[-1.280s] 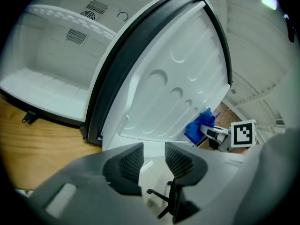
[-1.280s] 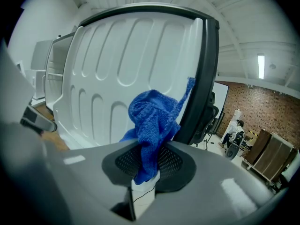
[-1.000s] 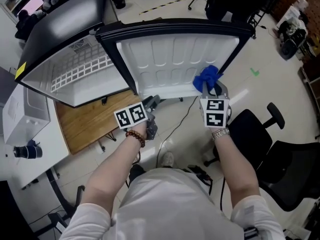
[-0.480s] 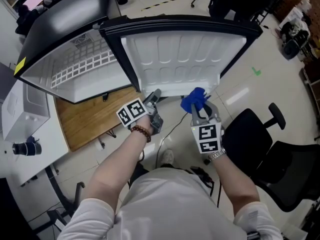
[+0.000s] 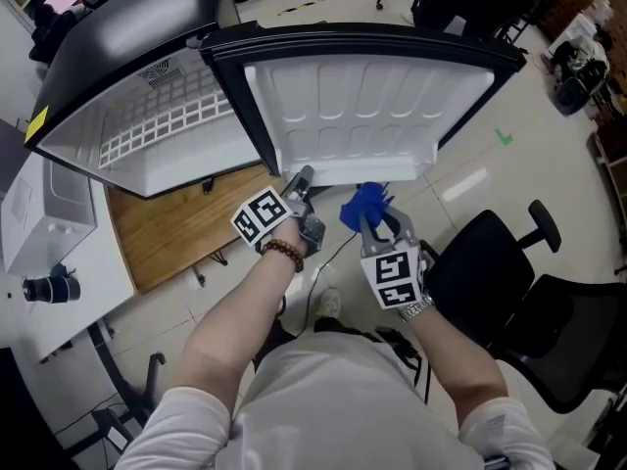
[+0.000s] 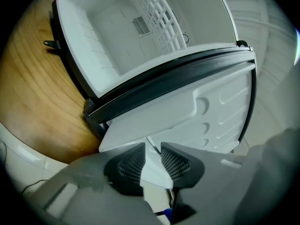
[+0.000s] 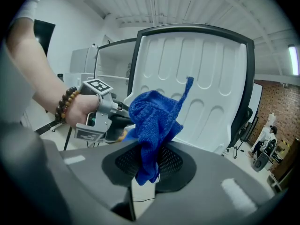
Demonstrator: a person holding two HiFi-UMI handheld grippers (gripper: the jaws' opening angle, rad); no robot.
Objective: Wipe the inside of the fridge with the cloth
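The small black fridge (image 5: 127, 37) has its white-lined door (image 5: 362, 116) swung wide, and its white wire shelf (image 5: 162, 125) shows inside. My left gripper (image 5: 302, 180) is at the door's lower left corner. In the left gripper view its jaws are closing, and the white edge of the door (image 6: 187, 111) sits between the pads (image 6: 176, 162) of that gripper (image 6: 153, 161). My right gripper (image 5: 375, 221) hangs below the door, shut on a bunched blue cloth (image 5: 362, 204). The cloth (image 7: 154, 121) stands up out of the right gripper (image 7: 151, 165), in front of the door (image 7: 201, 78).
A wooden board (image 5: 176, 233) lies under the fridge. A white table (image 5: 54, 253) with a dark round object (image 5: 44, 290) is at the left. A black office chair (image 5: 500, 262) stands close at the right, and a thin cable runs across the floor below the door.
My right gripper has carried the cloth from the door's lower right corner down and to the left, off the door. The left gripper has risen a little to the door's lower corner.
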